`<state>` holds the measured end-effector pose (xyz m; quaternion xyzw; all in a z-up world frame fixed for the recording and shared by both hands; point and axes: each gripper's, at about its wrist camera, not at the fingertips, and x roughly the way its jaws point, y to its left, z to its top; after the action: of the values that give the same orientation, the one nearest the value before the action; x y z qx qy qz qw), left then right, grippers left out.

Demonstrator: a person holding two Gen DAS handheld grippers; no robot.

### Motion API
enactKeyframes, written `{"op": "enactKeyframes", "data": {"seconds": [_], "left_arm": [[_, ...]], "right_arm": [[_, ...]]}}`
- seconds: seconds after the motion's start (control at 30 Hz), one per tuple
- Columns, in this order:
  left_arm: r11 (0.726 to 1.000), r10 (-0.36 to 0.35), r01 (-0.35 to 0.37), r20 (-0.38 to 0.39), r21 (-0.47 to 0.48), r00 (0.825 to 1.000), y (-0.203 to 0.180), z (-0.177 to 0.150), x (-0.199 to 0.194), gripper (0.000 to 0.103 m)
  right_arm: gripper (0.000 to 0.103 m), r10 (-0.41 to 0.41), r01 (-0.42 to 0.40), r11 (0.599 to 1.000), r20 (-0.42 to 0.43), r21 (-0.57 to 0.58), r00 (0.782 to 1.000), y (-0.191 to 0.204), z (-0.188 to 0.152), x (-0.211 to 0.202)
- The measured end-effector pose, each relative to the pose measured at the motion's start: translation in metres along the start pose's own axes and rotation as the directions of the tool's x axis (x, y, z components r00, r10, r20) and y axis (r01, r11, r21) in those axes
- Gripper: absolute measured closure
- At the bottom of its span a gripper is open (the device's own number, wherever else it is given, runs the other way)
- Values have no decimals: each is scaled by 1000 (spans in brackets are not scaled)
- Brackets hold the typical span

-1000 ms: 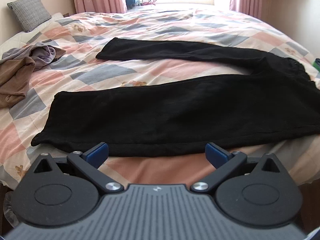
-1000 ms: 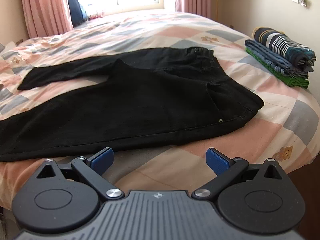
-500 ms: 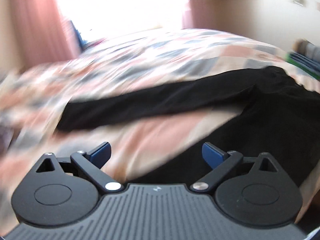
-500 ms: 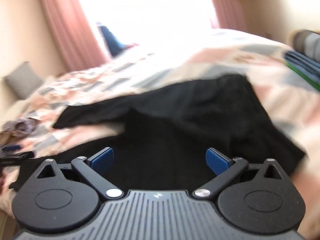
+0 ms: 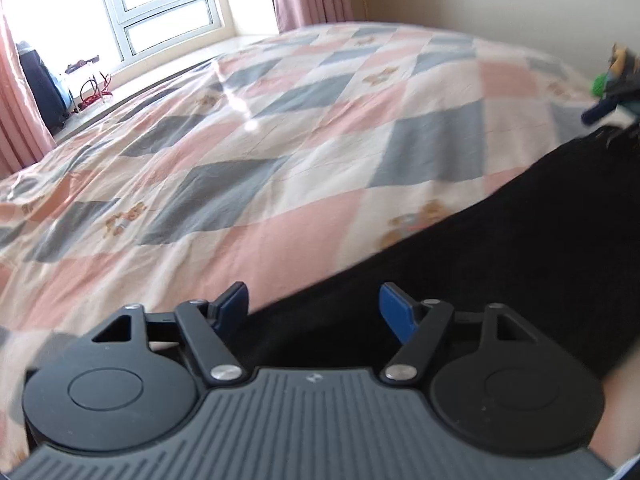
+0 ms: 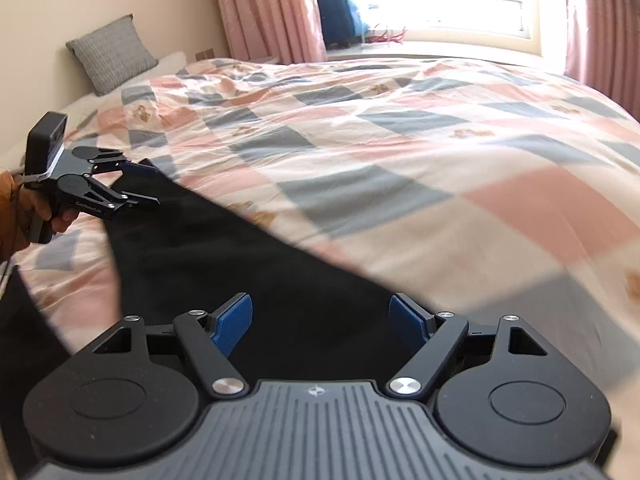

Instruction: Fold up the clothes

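Trousers (image 6: pixel 224 256), black, lie across the checked quilt (image 6: pixel 400 152); my left tongs (image 5: pixel 313 306) and right tongs (image 6: pixel 321 320) both gape wide just over them, gripping nothing.

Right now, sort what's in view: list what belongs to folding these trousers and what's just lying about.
Belongs to the job:
black trousers
left gripper, open over the trousers
right gripper, open over the trousers
bed, the folding surface

Just lying about:
grey pillow
pink curtains
dark bag by the window
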<state>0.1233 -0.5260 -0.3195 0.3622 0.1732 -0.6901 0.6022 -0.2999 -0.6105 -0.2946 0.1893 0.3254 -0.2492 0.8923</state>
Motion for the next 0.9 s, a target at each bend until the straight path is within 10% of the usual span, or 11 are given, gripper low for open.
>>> {"op": "enactKeyframes", "data": {"seconds": [0.17, 0.33, 0.4, 0.47, 0.57, 0.73, 0.9], "left_arm": [[991, -74, 83, -90, 108, 993, 21, -5, 43, 39], [977, -211, 208, -140, -39, 967, 52, -14, 60, 22], [972, -231, 223, -137, -71, 963, 53, -22, 65, 25], [972, -231, 224, -123, -67, 965, 47, -26, 61, 47], [989, -142, 146, -104, 32, 984, 31, -27, 41, 91], [988, 70, -71, 9, 140, 997, -9, -28, -29, 95], [974, 227, -228, 212, -19, 951, -46, -49, -157, 95]], "right_arm": [[34, 27, -32, 998, -83, -53, 996, -21, 20, 60], [35, 113, -121, 992, -181, -36, 977, -35, 23, 94], [34, 135, -144, 989, -216, -26, 967, -37, 21, 104], [62, 152, -162, 987, -236, -22, 960, -36, 18, 111], [95, 120, -135, 990, -235, -48, 964, -29, 16, 106], [99, -53, 27, 975, -111, -218, 992, 24, 26, 55], [99, -192, 224, 906, 122, -359, 974, 112, 12, -36]]}}
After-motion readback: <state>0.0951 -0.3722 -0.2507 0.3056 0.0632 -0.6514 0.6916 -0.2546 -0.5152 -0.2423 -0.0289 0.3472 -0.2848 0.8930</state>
